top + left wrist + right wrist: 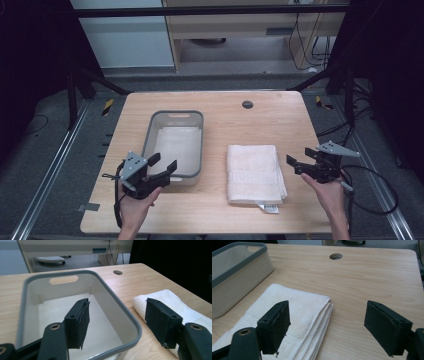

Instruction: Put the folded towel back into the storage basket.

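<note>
One light wooden table (pixel 215 210) carries one rectangular white plastic bin with a grey rim (pixel 172 116) and one folded white terry towel (pixel 254 172). Two black two-jaw grippers: left gripper (pixel 165 163), right gripper (pixel 298 156). One round hole (pixel 247 104) in the tabletop.

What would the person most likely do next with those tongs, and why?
Probably slide the right tongs leftward onto the near edge of the towel. The towel lies folded on the table beside the bin, untouched. The right tongs sit open just off its right side, and the left tongs are open over the bin's near rim. That is only a guess.
</note>
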Available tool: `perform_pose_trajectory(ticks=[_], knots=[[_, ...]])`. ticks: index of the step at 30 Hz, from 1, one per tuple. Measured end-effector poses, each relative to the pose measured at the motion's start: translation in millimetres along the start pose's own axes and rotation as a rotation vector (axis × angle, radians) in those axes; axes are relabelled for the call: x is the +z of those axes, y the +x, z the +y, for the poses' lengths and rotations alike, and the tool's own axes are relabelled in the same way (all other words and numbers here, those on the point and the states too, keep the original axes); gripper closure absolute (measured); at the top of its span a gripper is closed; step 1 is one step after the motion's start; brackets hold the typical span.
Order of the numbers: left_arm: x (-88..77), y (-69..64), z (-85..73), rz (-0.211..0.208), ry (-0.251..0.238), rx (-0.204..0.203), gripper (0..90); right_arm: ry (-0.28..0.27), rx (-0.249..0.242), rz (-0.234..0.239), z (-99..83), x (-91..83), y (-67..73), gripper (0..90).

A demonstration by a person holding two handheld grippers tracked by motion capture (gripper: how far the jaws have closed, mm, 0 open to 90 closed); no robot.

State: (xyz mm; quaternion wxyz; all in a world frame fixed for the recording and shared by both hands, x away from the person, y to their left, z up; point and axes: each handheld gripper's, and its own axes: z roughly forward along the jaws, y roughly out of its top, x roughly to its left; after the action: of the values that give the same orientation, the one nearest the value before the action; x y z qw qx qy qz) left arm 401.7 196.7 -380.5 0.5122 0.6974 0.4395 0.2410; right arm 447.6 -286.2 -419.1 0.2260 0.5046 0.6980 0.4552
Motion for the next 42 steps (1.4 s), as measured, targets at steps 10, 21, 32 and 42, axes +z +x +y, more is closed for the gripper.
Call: perform_pose_trajectory(ticks=[10, 21, 32, 42], knots=[[30.2, -33.9, 4.2, -0.057, 0.036, 0.021, 35.7, 0.021, -0.024, 0.025, 13.0, 13.7, 8.2, 20.6], [58.7, -67.1, 2.9, -0.117, 0.080, 0.025, 38.9, 0.016, -0.006, 0.033, 13.4, 21.7, 5.8, 21.4], [80.8, -92.8, -7.9, -0.151, 0.129, 0.048, 40.6, 0.047, -0.005, 0.041, 9.5, 31.3, 6.9, 21.3], [93.7, -103.9, -29.4, -0.146, 0.179, 0.066, 41.8, 0.065, -0.016, 0.036, 5.3, 42.0, 11.4, 21.0]])
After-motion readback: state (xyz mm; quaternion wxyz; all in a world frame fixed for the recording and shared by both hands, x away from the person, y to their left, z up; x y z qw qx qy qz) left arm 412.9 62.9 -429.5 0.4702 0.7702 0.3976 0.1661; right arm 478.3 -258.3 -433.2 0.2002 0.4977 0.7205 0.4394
